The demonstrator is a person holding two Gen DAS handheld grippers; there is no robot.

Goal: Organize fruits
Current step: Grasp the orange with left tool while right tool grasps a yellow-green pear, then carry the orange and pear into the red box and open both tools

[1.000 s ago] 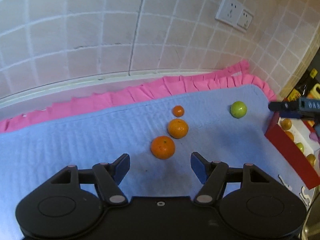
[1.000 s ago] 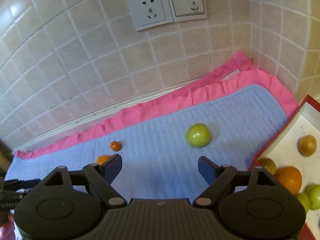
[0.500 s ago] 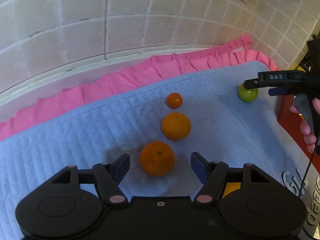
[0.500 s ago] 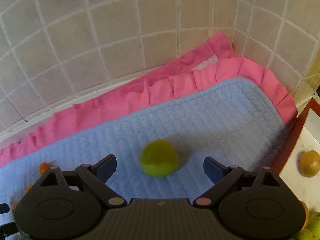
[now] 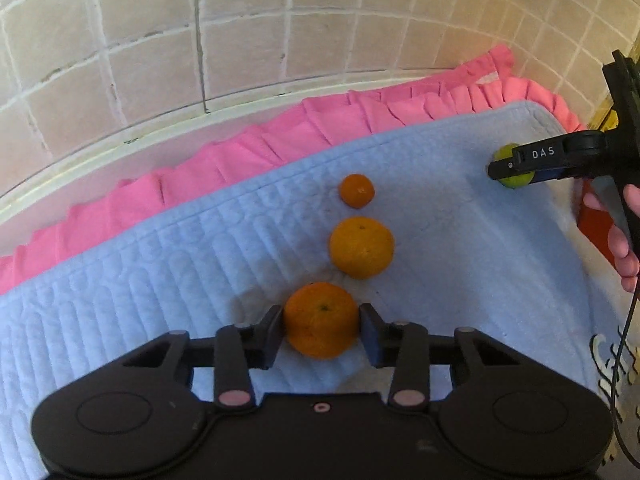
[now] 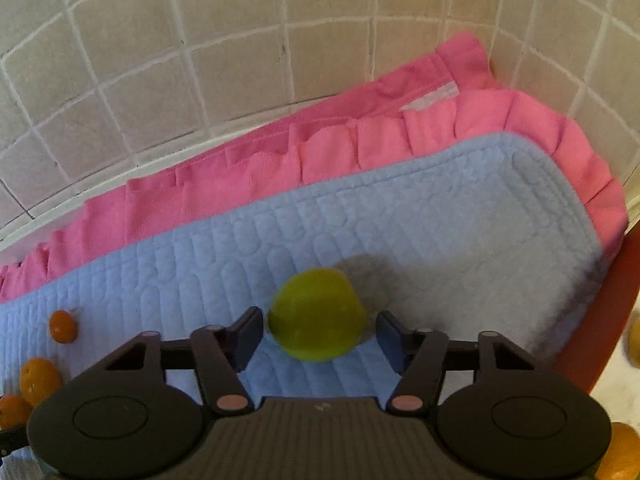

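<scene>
Three oranges lie in a row on the blue quilted mat (image 5: 120, 300). The largest orange (image 5: 320, 320) sits nearest me, and my left gripper (image 5: 321, 330) is closing on it, both pads touching its sides. Beyond it lie a medium orange (image 5: 361, 247) and a small orange (image 5: 356, 196). A green round fruit (image 6: 316, 316) rests on the mat between the fingers of my right gripper (image 6: 318, 334). Those jaws are closing, with narrow gaps still showing on both sides of the fruit. In the left wrist view the right gripper's finger (image 5: 536, 158) partly hides that green fruit (image 5: 514, 179).
A pink frilled cloth (image 5: 240, 152) lies under the mat against the tiled wall (image 5: 200, 40). A red-rimmed tray (image 6: 624, 320) with more fruit stands at the mat's right end. A person's hand (image 5: 624, 248) holds the right gripper.
Both grippers came down toward the mat. The left jaws closed in onto the largest orange. The right jaws narrowed around the green fruit.
</scene>
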